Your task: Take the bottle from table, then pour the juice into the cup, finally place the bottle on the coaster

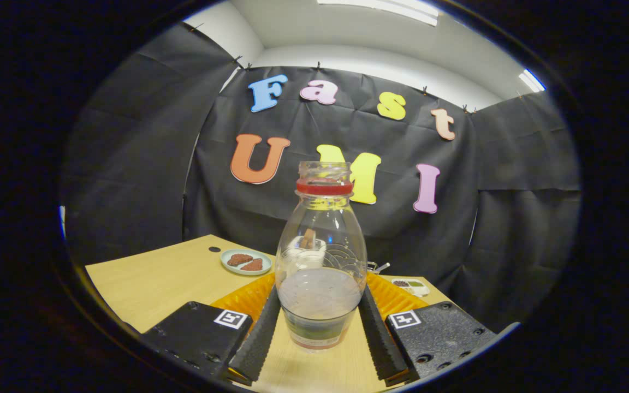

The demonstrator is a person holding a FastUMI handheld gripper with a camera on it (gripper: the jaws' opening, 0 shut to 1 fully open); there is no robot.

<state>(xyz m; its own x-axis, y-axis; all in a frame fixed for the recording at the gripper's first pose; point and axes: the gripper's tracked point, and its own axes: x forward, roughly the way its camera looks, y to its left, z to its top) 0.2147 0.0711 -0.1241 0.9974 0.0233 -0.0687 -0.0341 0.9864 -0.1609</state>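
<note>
Gripper (319, 322) fingers clamped on both sides of an upright, uncapped clear bottle (321, 256). Behind it lie an orange coaster (243, 299) and, farther off, a small plate (246, 262) on the wooden table (167, 278).

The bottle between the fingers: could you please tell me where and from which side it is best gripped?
Grip the clear bottle low on its wide lower body, straight from the front as the gripper now sits. It stands upright, uncapped, and the fingers already flank that broad part closely, well below the narrowing shoulder and red neck ring.
</note>
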